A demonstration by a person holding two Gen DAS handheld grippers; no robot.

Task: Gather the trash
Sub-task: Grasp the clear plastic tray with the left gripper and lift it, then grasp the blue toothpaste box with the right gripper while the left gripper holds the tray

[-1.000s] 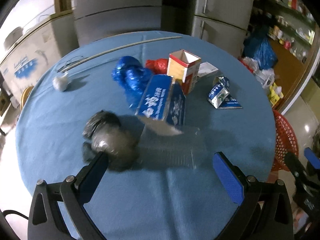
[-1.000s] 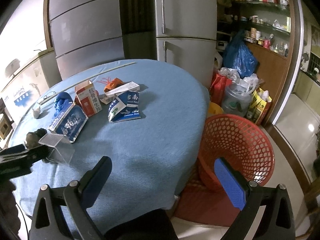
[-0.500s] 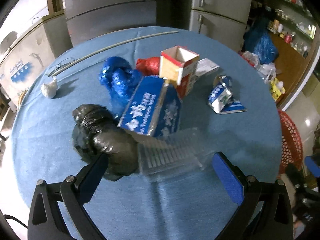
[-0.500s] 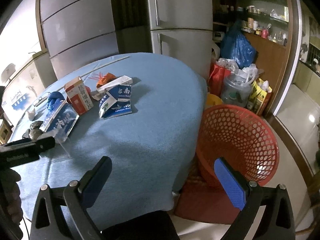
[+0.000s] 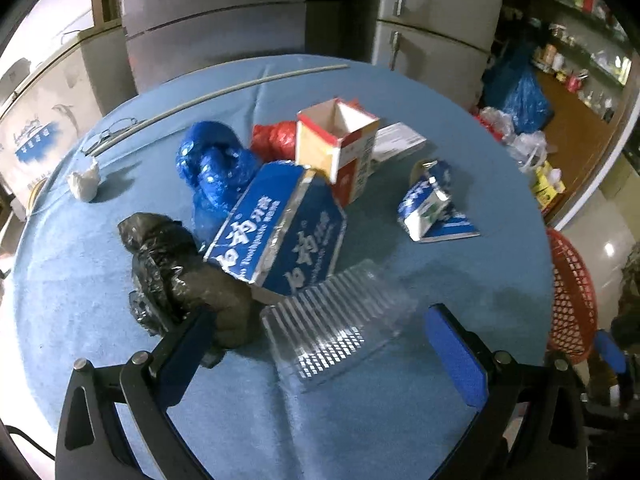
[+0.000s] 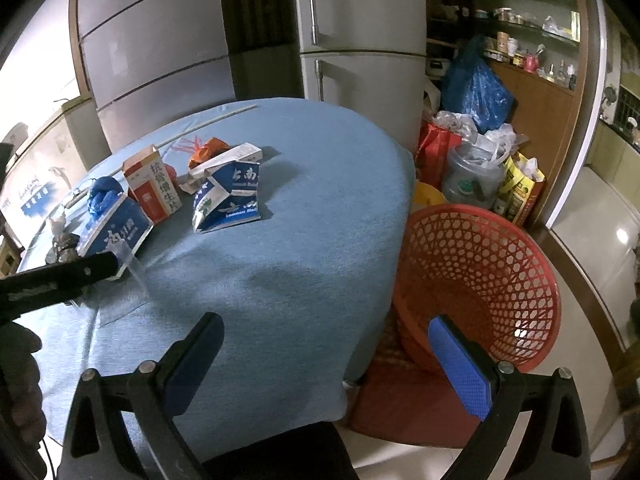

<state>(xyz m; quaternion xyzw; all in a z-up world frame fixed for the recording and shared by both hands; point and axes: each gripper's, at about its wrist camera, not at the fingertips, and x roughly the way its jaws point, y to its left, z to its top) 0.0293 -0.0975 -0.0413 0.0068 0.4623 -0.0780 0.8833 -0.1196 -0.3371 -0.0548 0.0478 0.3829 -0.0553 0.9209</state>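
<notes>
Trash crowds the open left gripper: clear plastic tray between fingers, black bag at ten o'clock; right gripper open.

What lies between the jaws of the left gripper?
In the left wrist view, a clear ribbed plastic tray lies between the open jaws of the left gripper, on the blue tablecloth.

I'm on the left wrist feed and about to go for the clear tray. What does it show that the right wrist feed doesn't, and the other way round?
Only the left wrist view shows the ribbed clear plastic tray in full between the open left gripper fingers, the black bag by the left finger, and the white wad.

Only the right wrist view shows the whole red basket on the floor beyond the open, empty right gripper, plus the bags by the shelves.

Both show the blue table, blue box, red-and-white carton and crushed blue carton.
</notes>
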